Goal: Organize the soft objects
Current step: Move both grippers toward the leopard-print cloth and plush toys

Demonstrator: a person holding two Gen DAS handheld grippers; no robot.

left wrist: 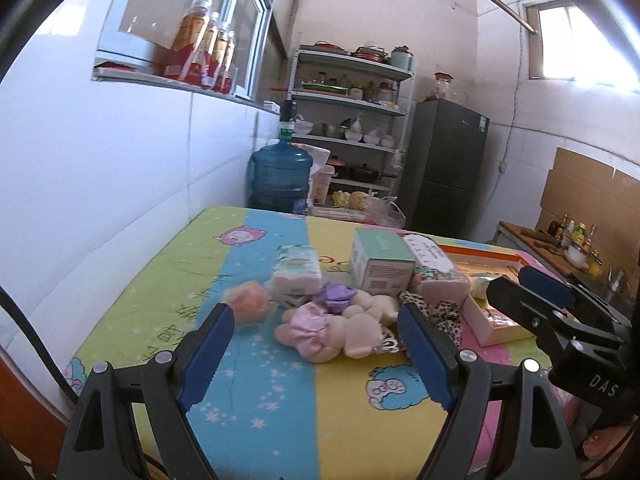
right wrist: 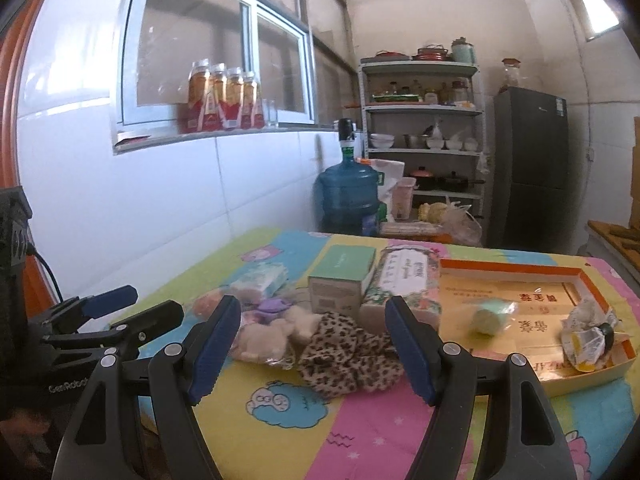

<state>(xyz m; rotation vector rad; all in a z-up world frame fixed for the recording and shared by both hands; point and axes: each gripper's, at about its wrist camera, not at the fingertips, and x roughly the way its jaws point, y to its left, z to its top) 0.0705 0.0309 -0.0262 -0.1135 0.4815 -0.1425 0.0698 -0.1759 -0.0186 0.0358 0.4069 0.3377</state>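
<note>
The tabletop (right wrist: 280, 432), covered in a striped cartoon-print cloth, carries everything, and the shallow orange-rimmed box (right wrist: 520, 270) on its right side serves as the landmark and, by my reading, the place the soft things are meant to go. Inside that box lie only a pale green roll (right wrist: 492, 316) and a crumpled wrapped bundle (right wrist: 588, 340), so the sorting looks barely begun. Just left of the box stands a floral tissue pack (right wrist: 404, 284), with a green-topped carton (right wrist: 342, 280) touching its far left side and a smaller tissue pack (right wrist: 262, 278) further left again. In front of these, still left of the box, sits the unsorted heap: a leopard-print cloth (right wrist: 344, 356), a beige plush toy in a pink dress (left wrist: 320, 328), a purple piece (left wrist: 339, 295) and a bagged orange ball (left wrist: 250, 300). Both tools hover short of that heap with nothing between their fingers: the left gripper (left wrist: 316, 344) has its jaws wide apart facing the plush toy, and the right gripper (right wrist: 314, 340) is likewise spread wide, facing the leopard cloth. Nearly all the soft items remain to be moved.
</note>
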